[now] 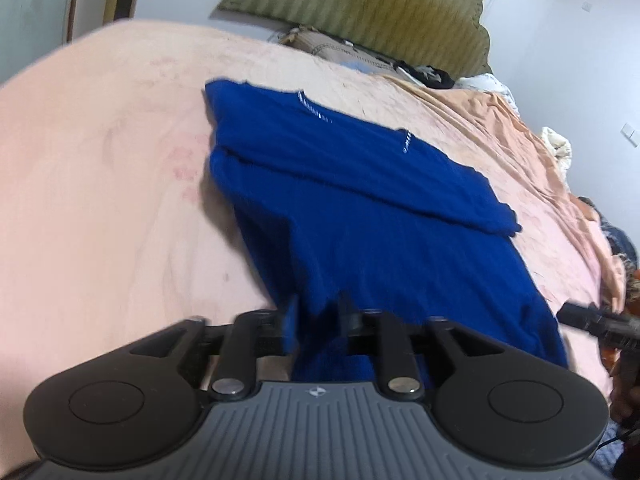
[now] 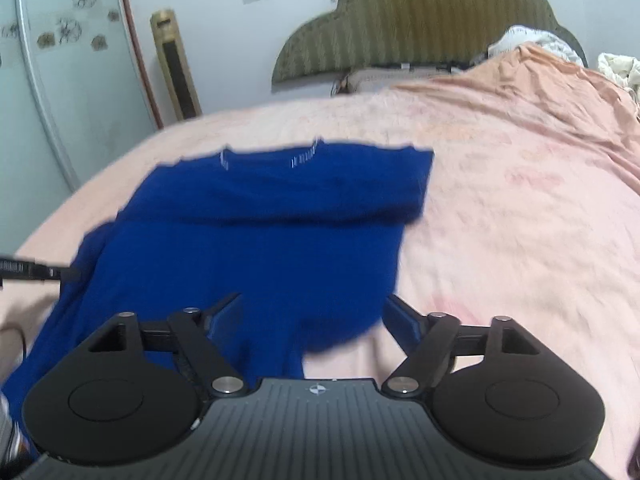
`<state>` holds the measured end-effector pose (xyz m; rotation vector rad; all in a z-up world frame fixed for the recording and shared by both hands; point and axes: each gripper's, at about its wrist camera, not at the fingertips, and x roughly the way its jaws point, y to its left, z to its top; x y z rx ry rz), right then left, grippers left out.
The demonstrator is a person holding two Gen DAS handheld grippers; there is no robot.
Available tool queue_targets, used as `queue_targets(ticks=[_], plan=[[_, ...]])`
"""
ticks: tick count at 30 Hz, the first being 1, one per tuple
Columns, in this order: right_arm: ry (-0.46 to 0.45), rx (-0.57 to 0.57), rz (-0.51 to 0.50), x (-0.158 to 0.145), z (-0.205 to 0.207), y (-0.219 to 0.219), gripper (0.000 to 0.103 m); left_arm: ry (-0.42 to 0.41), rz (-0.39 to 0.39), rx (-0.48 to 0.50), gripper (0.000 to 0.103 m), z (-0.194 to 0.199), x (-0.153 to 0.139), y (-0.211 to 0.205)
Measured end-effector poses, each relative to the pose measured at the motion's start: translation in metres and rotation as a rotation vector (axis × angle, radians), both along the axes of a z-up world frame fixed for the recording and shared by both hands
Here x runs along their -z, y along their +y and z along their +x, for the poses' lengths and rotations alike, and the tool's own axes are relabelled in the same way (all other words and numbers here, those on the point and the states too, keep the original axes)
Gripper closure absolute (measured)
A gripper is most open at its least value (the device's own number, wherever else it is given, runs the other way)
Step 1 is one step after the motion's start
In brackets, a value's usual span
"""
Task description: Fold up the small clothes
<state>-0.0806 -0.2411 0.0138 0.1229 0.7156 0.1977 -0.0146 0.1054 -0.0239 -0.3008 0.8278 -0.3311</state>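
While both tilt downward, left hand-held gripper seemingly pinches blue shirt; right gapes.

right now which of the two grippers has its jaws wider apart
The right gripper: its jaws stand wide, straddling the near hem of the blue shirt. The left gripper has only a narrow gap.

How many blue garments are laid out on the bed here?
1. A single blue shirt lies on the pink bedspread, sleeves folded in, its near hem by both grippers. Other clothes near the headboard are too blurred to count.
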Motion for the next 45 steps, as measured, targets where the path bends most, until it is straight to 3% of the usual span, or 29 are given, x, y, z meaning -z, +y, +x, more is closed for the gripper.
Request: queue_targets(ticks=[1, 2, 3, 4, 6, 7, 8, 9, 11, 14, 17, 18, 20, 23, 25, 27, 28, 29, 31, 34, 38, 39, 43, 45], plan=[[0.024, -0.011, -0.001, 0.005, -0.004, 0.002, 0.027, 0.013, -0.028, 0.006, 0.051, 0.0, 0.002, 0.001], [0.051, -0.028, 0.001, 0.011, -0.005, 0.005, 0.038, 0.021, -0.065, 0.013, 0.033, -0.001, 0.004, 0.002], [0.073, -0.044, 0.003, 0.017, -0.005, 0.009, 0.056, 0.019, -0.098, 0.017, 0.028, -0.003, 0.006, 0.001], [0.09, -0.061, 0.002, 0.022, -0.003, 0.013, 0.066, 0.014, -0.124, 0.023, 0.027, -0.004, 0.006, -0.002], [0.064, -0.068, -0.026, 0.023, 0.0, 0.025, 0.094, 0.008, -0.108, 0.061, 0.03, -0.004, 0.005, -0.013], [0.05, -0.072, -0.033, 0.02, 0.002, 0.03, 0.093, -0.002, -0.075, 0.085, 0.049, -0.004, 0.004, -0.021], [0.024, -0.072, -0.038, 0.017, 0.005, 0.033, 0.094, -0.007, -0.033, 0.103, 0.08, -0.002, 0.003, -0.029], [-0.001, -0.067, -0.048, 0.013, 0.009, 0.036, 0.094, -0.006, 0.011, 0.116, 0.089, 0.002, 0.002, -0.037], [-0.048, -0.043, -0.077, 0.006, 0.021, 0.04, 0.094, -0.012, 0.031, 0.112, 0.096, 0.009, 0.002, -0.044], [-0.108, -0.002, -0.117, -0.004, 0.041, 0.041, 0.094, -0.048, 0.041, 0.058, 0.096, 0.021, -0.002, -0.043], [-0.133, 0.024, -0.132, -0.006, 0.064, 0.037, 0.094, -0.128, 0.121, -0.018, 0.096, 0.025, -0.008, -0.042], [-0.132, 0.034, -0.118, -0.004, 0.07, 0.034, 0.092, -0.138, 0.163, -0.037, 0.096, 0.028, -0.008, -0.043], [-0.091, 0.075, -0.086, 0.002, 0.077, 0.026, 0.076, -0.12, 0.192, -0.049, 0.096, 0.027, -0.009, -0.041], [-0.084, 0.092, -0.057, 0.003, 0.063, 0.017, 0.056, -0.104, 0.164, 0.005, 0.093, 0.014, -0.011, -0.035], [-0.085, 0.084, -0.077, 0.002, 0.045, 0.011, 0.055, -0.082, 0.15, 0.043, 0.084, 0.003, -0.009, -0.032], [-0.064, 0.077, -0.082, 0.002, 0.03, 0.002, 0.052, -0.048, 0.116, 0.074, 0.06, -0.005, -0.006, -0.029], [-0.049, 0.073, -0.069, 0.002, 0.021, -0.004, 0.05, -0.038, 0.089, 0.086, 0.037, -0.013, -0.003, -0.025], [-0.025, 0.069, -0.048, 0.003, 0.014, -0.01, 0.046, -0.034, 0.07, 0.095, 0.023, -0.021, 0.0, -0.023], [0.015, 0.063, 0.0, 0.008, 0.0, -0.022, 0.039, -0.02, 0.04, 0.131, 0.022, -0.036, 0.004, -0.02], [0.07, 0.067, 0.062, 0.018, -0.02, -0.031, 0.037, 0.0, 0.024, 0.178, 0.017, -0.052, 0.011, -0.019], [0.064, 0.041, 0.03, 0.026, -0.038, -0.016, 0.037, -0.058, 0.119, 0.232, 0.012, -0.074, 0.013, -0.032], [0.058, 0.024, 0.003, 0.026, -0.04, -0.009, 0.039, -0.069, 0.149, 0.241, 0.011, -0.079, 0.014, -0.036], [0.037, -0.03, -0.081, 0.026, -0.039, 0.011, 0.067, -0.097, 0.214, 0.269, 0.012, -0.09, 0.015, -0.048], [0.038, -0.042, -0.052, 0.023, -0.039, 0.011, 0.093, -0.093, 0.196, 0.256, 0.016, -0.088, 0.014, -0.046]])
